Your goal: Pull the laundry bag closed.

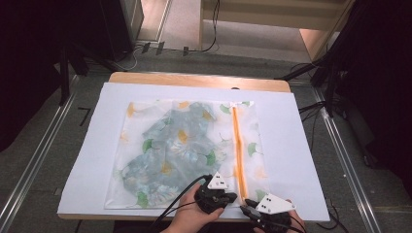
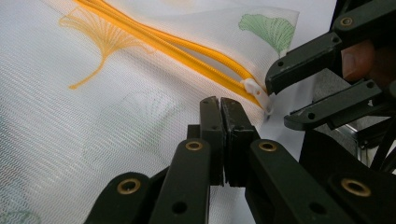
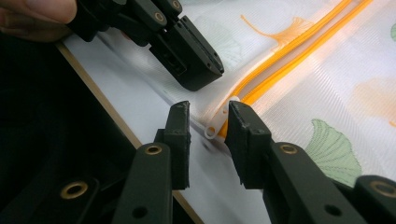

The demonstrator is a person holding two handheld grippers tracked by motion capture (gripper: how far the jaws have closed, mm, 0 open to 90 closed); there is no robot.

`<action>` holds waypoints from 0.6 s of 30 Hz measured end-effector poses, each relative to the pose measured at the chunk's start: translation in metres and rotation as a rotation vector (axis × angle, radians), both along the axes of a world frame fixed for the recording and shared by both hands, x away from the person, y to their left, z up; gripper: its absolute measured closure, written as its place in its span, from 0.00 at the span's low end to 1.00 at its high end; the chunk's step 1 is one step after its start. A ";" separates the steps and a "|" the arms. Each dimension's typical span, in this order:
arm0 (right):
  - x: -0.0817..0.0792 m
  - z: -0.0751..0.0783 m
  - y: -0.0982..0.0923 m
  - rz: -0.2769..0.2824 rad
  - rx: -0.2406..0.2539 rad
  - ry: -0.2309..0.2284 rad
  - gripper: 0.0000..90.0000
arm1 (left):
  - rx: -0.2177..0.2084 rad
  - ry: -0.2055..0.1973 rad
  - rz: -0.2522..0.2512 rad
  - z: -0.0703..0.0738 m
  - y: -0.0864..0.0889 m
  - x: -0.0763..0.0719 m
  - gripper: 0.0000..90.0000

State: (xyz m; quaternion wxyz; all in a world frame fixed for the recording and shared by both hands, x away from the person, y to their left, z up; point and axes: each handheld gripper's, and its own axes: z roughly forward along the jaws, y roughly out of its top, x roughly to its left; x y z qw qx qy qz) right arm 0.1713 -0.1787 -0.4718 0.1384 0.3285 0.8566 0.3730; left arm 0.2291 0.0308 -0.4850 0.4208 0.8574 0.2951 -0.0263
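On the left of the white sheet [image 1: 92, 160] I see the mesh bag [image 1: 145, 194] lying flat, with flowery clothes [image 1: 170, 145] inside it. The mesh is thin, see-through and a bit bumpy, with printed leaves. My left gripper [image 2: 220, 103] is squeezed together on the mesh, right by the near end of the orange zipper [image 2: 187, 53]. The zipper is a long soft line and looks closed for most of its length; near the end it gapes a little. To the right, my right gripper [image 3: 208, 122] has its jaws apart around the small white plastic pull [image 3: 212, 131], not squeezing it. I think the zipping is nearly finished.
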 end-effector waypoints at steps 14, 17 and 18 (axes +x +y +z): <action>-0.001 -0.006 0.008 0.002 -0.090 -0.064 0.72 | 0.001 0.005 -0.001 0.000 0.000 0.000 0.99; -0.001 -0.005 0.010 -0.022 -0.115 -0.083 0.67 | 0.001 0.006 -0.002 0.000 0.000 0.001 0.99; -0.001 -0.005 0.009 -0.033 -0.116 -0.088 0.68 | 0.000 0.006 -0.002 0.000 0.000 0.001 0.99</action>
